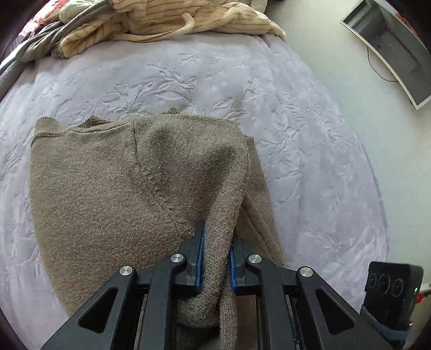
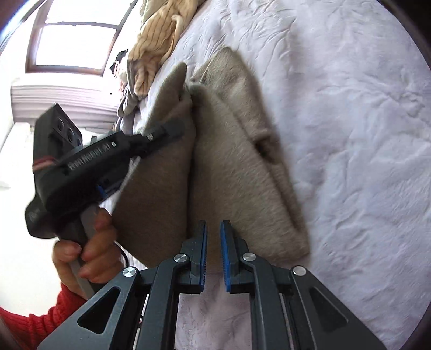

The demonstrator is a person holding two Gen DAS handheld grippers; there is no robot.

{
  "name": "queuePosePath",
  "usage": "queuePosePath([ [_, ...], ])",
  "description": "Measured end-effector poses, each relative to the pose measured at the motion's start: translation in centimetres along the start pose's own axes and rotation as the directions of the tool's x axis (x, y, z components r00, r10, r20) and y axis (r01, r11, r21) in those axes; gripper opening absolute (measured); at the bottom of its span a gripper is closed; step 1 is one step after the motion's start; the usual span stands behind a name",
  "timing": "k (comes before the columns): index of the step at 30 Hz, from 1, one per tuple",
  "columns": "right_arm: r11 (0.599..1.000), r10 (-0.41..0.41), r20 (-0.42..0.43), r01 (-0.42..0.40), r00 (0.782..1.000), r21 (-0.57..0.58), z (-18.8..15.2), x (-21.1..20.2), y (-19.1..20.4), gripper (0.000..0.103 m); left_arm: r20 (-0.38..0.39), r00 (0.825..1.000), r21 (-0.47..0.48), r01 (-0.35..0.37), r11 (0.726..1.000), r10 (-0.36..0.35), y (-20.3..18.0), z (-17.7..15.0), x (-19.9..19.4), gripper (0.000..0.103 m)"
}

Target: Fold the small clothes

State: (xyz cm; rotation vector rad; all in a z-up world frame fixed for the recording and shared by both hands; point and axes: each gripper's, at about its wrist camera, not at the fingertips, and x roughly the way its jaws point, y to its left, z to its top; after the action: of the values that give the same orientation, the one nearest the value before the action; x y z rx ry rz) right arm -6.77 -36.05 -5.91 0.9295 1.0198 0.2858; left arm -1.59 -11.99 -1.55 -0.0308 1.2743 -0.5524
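A taupe knit sweater (image 1: 113,183) lies on a pale lilac bedspread (image 1: 188,78). My left gripper (image 1: 216,237) is shut on a raised fold of the sweater's right side, and the cloth runs up between its blue pads. In the right wrist view the sweater (image 2: 231,167) is partly folded and the left gripper (image 2: 167,132) lifts one flap. My right gripper (image 2: 213,228) is open with a narrow gap. It hovers just above the sweater's near edge and holds nothing.
A pile of cream and grey clothes (image 1: 150,24) lies at the far end of the bed and shows in the right wrist view (image 2: 153,45). A framed panel (image 1: 390,48) leans by the wall on the floor. A window (image 2: 72,40) is at the left.
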Motion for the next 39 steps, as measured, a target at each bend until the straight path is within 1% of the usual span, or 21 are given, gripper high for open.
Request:
queuePosePath([
  [3,0.997,0.069,0.020,-0.070,0.997,0.027,1.4,-0.6,-0.7,0.018,0.009,1.000,0.037,-0.023,0.999,0.023,-0.5,0.0,-0.7,0.016],
  [4,0.994,0.098,0.026,-0.099,0.995,0.041,2.0,-0.6,-0.8,0.028,0.018,0.999,0.046,-0.033,0.998,0.033,-0.7,0.1,-1.1,0.016],
  [5,0.989,0.133,0.036,-0.135,0.990,0.058,2.7,-0.7,-0.9,0.047,0.027,0.999,0.056,-0.041,0.998,0.039,-0.8,0.1,-1.6,0.016],
  [7,0.972,0.215,0.057,-0.220,0.975,0.087,4.0,-1.1,-1.5,0.061,0.040,0.998,0.067,-0.049,0.997,0.046,-0.9,0.2,-2.5,0.016],
  [9,0.952,0.278,0.060,-0.283,0.959,0.119,5.3,-0.6,-1.8,0.061,0.055,0.998,0.060,-0.032,0.998,0.029,-0.8,0.1,-3.7,0.016],
  [12,0.931,0.333,0.035,-0.335,0.942,0.149,6.6,1.2,-1.2,0.061,0.083,0.996,0.052,-0.027,0.998,0.022,-0.7,0.1,-5.1,0.019],
  [13,0.930,0.339,0.015,-0.337,0.941,0.148,7.1,1.5,-1.0,0.061,0.094,0.995,0.047,-0.035,0.998,0.031,-0.4,-0.1,-5.6,0.033],
  [14,0.932,0.337,0.003,-0.334,0.942,0.141,7.5,2.0,-0.8,0.063,0.109,0.992,0.036,-0.072,0.997,0.067,-0.1,-0.2,-6.1,0.044],
  [15,0.936,0.328,-0.005,-0.324,0.945,0.135,8.2,2.7,-0.4,0.064,0.129,0.987,0.024,-0.096,0.995,0.092,0.4,-0.5,-6.7,0.072],
  [16,0.943,0.312,-0.017,-0.308,0.950,0.128,8.4,3.0,-0.1,0.065,0.157,0.984,0.009,-0.084,0.996,0.082,1.2,-0.8,-7.5,0.089],
  [17,0.949,0.296,-0.025,-0.292,0.955,0.119,8.8,3.1,0.0,0.065,0.180,0.981,-0.010,-0.078,0.997,0.078,1.9,-1.1,-8.1,0.090],
  [21,0.960,0.270,-0.063,-0.265,0.961,0.089,10.2,3.8,1.0,0.065,0.168,0.972,-0.046,-0.159,0.986,0.164,5.4,-1.9,-8.6,0.090],
  [22,0.964,0.259,-0.078,-0.253,0.963,0.084,10.2,3.6,1.1,0.065,0.145,0.971,-0.061,-0.181,0.982,0.188,6.4,-2.0,-8.2,0.090],
  [24,0.975,0.221,-0.106,-0.215,0.970,0.061,11.0,4.8,2.1,0.058,0.091,0.974,-0.106,-0.196,0.975,0.206,8.7,-2.5,-7.0,0.090],
  [26,0.991,0.125,-0.126,-0.129,0.984,-0.019,11.4,5.8,3.6,0.014,0.047,0.970,-0.139,-0.228,0.964,0.237,10.5,-3.1,-5.9,0.090],
  [28,0.988,0.039,-0.097,-0.053,0.994,-0.144,11.7,6.0,6.4,0.014,0.040,0.956,-0.162,-0.282,0.946,0.292,11.6,-3.8,-5.6,0.090],
  [30,0.963,0.029,-0.048,-0.041,0.998,-0.266,11.5,4.5,9.0,0.013,0.071,0.947,-0.174,-0.298,0.939,0.314,12.0,-4.2,-6.2,0.090],
  [31,0.955,0.041,-0.027,-0.047,0.999,-0.294,11.5,3.8,9.8,0.013,0.088,0.945,-0.175,-0.296,0.939,0.314,12.0,-4.3,-6.5,0.090],
  [33,0.944,0.046,0.005,-0.042,0.999,-0.327,11.5,2.1,10.3,0.013,0.102,0.948,-0.164,-0.284,0.945,0.302,11.6,-4.2,-6.6,0.090],
  [35,0.944,0.009,0.018,-0.003,1.000,-0.331,11.5,1.2,9.3,0.013,0.098,0.950,-0.142,-0.280,0.949,0.295,10.9,-3.8,-5.9,0.090],
  [39,0.957,-0.081,0.018,0.083,0.997,-0.277,13.3,2.9,5.6,0.013,0.092,0.948,-0.089,-0.297,0.951,0.304,9.7,-3.2,-3.2,0.090],
])
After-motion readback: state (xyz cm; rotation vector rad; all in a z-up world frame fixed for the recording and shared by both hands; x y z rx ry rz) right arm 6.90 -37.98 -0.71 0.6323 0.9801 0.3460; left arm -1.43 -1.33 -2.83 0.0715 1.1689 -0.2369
